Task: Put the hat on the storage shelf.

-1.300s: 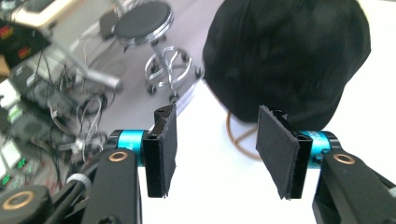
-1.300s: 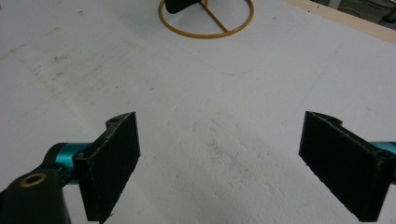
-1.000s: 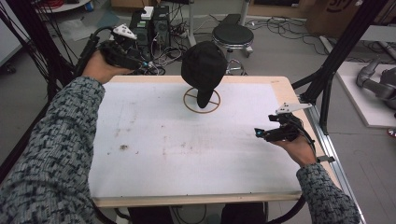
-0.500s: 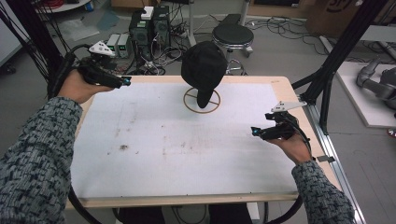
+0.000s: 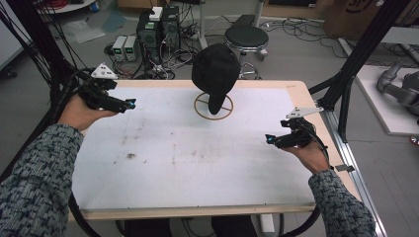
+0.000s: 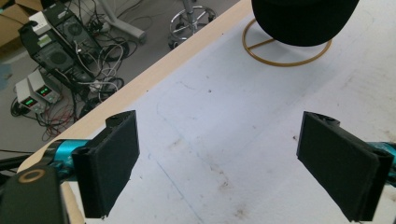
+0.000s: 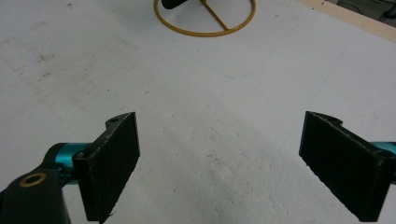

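Starting at my left, I see the left gripper (image 5: 129,104) held above the table's left edge near the far corner, its tips aimed right, toward the middle of the table (image 5: 163,163). In the left gripper view its jaws stand wide apart with nothing between them, only stained white tabletop (image 6: 219,140) below. That same view shows the wooden table edge running diagonally, and beyond it on the floor a cluster of electronics boxes (image 6: 56,46) with tangled cables.

Moving to the centre, a black cap (image 5: 215,74) sits on a stand with a gold wire ring base (image 5: 213,107), near the far edge of the table, roughly midway across. The cap hangs upright, so its long axis runs top to bottom; the crown bulges at the top and a narrower part drops down to the ring. I think that lower part is the brim pointing down toward me, but the dark fabric makes it hard to be sure. Behind it on the floor stands a round black stool (image 5: 246,35).

On the right, the right gripper (image 5: 269,140) hovers over the table's right side, nearer me than the cap, tips pointing left. In the right gripper view its jaws are likewise spread wide and hold nothing, with the ring base (image 7: 205,18) ahead of them.
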Demonstrator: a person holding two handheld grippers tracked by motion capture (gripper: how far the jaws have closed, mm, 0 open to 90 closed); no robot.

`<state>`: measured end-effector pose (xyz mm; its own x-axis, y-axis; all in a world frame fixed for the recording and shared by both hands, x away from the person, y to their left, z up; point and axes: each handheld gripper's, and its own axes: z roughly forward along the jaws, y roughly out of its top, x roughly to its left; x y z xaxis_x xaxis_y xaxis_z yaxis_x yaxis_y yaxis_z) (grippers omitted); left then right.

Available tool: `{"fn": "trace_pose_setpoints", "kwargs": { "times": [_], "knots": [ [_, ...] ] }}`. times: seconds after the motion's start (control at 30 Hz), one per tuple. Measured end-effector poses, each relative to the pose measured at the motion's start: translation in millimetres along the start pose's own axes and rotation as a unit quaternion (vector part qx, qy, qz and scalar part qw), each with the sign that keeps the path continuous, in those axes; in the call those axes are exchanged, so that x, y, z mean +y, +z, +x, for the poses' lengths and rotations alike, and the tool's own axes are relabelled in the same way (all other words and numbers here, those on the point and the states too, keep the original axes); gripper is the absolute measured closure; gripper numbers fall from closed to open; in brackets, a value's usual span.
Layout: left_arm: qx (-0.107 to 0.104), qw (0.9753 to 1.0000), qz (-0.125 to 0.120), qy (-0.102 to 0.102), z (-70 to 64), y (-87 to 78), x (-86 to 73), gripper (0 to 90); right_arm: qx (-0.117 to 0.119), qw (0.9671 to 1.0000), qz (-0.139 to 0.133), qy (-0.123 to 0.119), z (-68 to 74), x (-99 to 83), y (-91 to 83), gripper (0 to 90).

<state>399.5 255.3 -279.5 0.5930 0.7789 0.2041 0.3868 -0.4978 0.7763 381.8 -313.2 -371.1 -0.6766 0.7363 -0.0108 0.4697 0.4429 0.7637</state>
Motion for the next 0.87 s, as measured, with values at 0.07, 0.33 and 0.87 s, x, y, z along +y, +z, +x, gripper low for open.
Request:
{"fn": "trace_pose_setpoints", "kwargs": {
  "times": [0.07,0.33,0.87],
  "knots": [
    [0.003,1.0000,-0.002,-0.005,-0.8,-1.6,-8.5,13.0,-0.002,1.0000,0.002,0.000,1.3,0.2,0.5,12.1],
    [0.004,0.9998,0.001,-0.020,-0.7,-6.8,-30.8,13.0,-0.004,1.0000,0.004,0.002,2.0,0.8,1.6,12.1],
    [0.006,0.9996,-0.003,-0.029,-1.2,-8.2,-38.8,13.0,-0.002,1.0000,0.005,-0.005,8.4,5.3,2.4,12.1]
  ]
}}
